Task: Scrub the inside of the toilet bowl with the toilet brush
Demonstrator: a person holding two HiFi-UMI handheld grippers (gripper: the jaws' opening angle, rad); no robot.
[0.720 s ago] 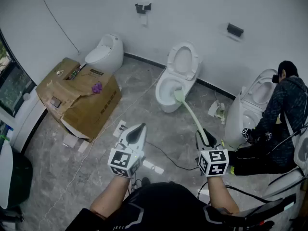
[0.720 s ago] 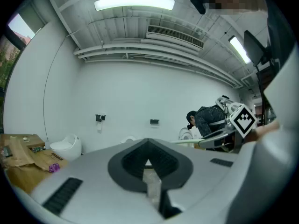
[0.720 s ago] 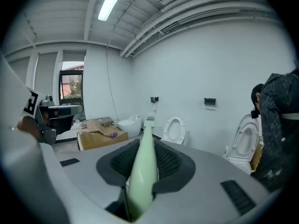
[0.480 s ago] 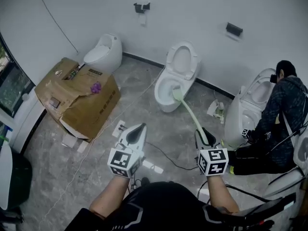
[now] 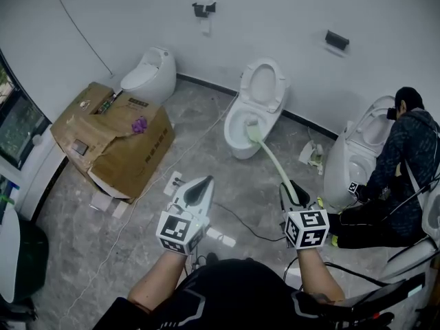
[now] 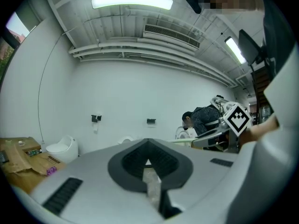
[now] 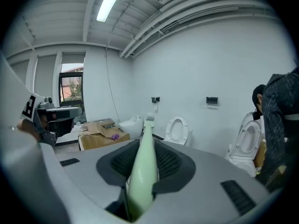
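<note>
The right gripper point(image 5: 293, 194) is clamped on the pale green toilet brush point(image 5: 269, 158), whose head sits inside the toilet bowl point(image 5: 232, 135) at upper centre. The left gripper point(image 5: 198, 186) is closed on nothing. Bare grey floor lies open between one cardboard box point(image 5: 117, 143) (left) and one kneeling person point(image 5: 405, 157). Three toilets point(image 5: 148, 74) line the wall.

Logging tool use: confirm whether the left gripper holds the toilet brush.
No, the left gripper is shut on nothing; the right gripper clamps the toilet brush.

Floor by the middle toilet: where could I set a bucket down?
The floor between the cardboard box and the toilet is bare except one thin cable. Crowded: white scraps nearer, a person crouching right.
</note>
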